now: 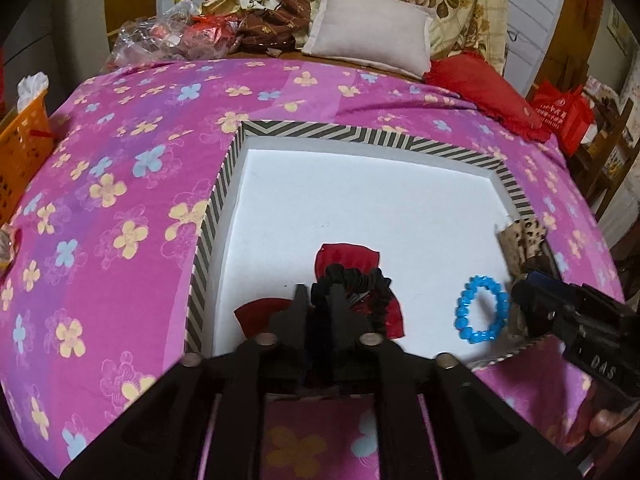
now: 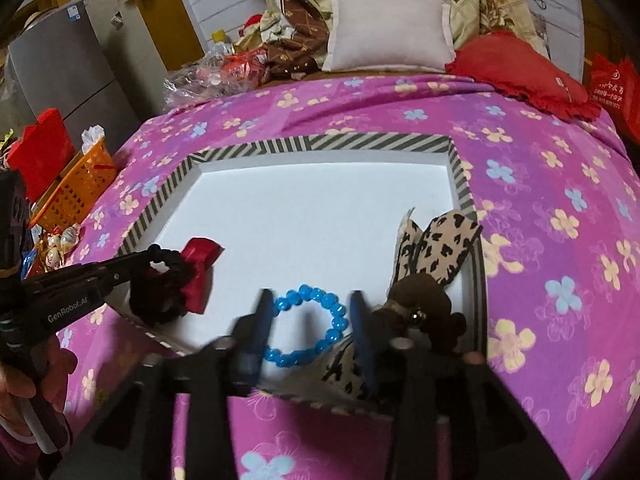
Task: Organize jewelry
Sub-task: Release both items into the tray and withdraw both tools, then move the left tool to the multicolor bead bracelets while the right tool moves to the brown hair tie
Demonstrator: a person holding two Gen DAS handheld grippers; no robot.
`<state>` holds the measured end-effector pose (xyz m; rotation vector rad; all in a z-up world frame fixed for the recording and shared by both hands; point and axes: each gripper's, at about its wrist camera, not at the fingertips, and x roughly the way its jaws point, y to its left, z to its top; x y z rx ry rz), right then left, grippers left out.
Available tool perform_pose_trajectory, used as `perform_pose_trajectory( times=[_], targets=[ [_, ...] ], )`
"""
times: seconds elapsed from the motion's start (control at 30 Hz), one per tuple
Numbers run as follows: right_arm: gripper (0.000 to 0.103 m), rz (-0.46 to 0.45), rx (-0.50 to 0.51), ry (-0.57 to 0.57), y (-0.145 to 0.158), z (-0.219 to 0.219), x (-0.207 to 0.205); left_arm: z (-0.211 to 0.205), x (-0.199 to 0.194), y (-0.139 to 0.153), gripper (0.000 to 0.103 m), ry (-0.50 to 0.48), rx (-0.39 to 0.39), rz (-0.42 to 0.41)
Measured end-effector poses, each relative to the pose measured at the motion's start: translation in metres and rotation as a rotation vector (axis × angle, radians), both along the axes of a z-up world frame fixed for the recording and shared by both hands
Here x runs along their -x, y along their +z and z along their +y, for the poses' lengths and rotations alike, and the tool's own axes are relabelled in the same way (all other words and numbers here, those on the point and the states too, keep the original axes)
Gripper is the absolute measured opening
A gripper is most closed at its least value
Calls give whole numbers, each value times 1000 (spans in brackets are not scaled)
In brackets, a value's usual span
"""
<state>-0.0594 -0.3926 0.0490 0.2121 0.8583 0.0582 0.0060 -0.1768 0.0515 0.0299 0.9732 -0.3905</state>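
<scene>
1. Left fingers (image 1: 300,300) stand narrow, pinched on a black scrunchie (image 1: 356,284) that loops up around their tips.
2. From the right wrist view, the left gripper (image 2: 150,258) reaches in over the tray's near-left corner with the scrunchie (image 2: 164,284) in its tips, just above the tray floor.
3. Right fingers (image 2: 262,312) are spread wide, one on each side of a blue bracelet (image 2: 308,326); they are blurred, and contact with the beads cannot be told.
4. From the left wrist view, the bracelet (image 1: 480,310) lies flat on the white floor near the front-right corner, with the right gripper (image 1: 520,300) at its right edge.
5. Both items sit inside a shallow tray (image 1: 360,132) with a striped black-and-white rim, resting on a pink flowered bedspread (image 1: 120,200).
6. A red bow (image 1: 346,256) lies under and behind the scrunchie, touching it.
7. A leopard-print bow (image 2: 440,244) leans against the tray's right wall, with a brown hair tie (image 2: 420,300) just in front of it, beside the right fingers.
8. An orange basket (image 2: 76,196) sits off the bed's left edge.
9. A white pillow (image 2: 390,32) and a red cushion (image 2: 520,68) lie at the far end.
</scene>
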Motion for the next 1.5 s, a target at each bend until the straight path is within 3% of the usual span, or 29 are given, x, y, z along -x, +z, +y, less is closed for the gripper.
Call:
perform_pose_trajectory(
  times=[0.07, 0.2, 0.33, 0.43, 0.73, 0.97, 1.23, 1.5],
  targets=[
    [57, -27, 24, -6, 8, 4, 8, 6, 5, 6, 11, 12, 17, -15],
    [69, -98, 73, -35, 26, 12, 29, 17, 22, 21, 13, 35, 11, -72],
    [87, -161, 35, -53, 42, 14, 57, 27, 43, 32, 13, 44, 9, -123],
    [88, -202, 18, -53, 51, 19, 77, 34, 59, 38, 13, 50, 8, -140],
    [97, -246, 147, -121, 63, 34, 129, 47, 107, 43, 13, 37, 16, -158],
    [97, -177, 123, -92, 49, 36, 154, 58, 135, 42, 13, 18, 7, -158],
    [97, -100, 163, -2, 31, 55, 182, 96, 152, 25, 13, 7, 72, -39],
    [96, -64, 166, 70, 19, 69, 196, 103, 179, 6, 13, -61, 49, 20]
  ],
)
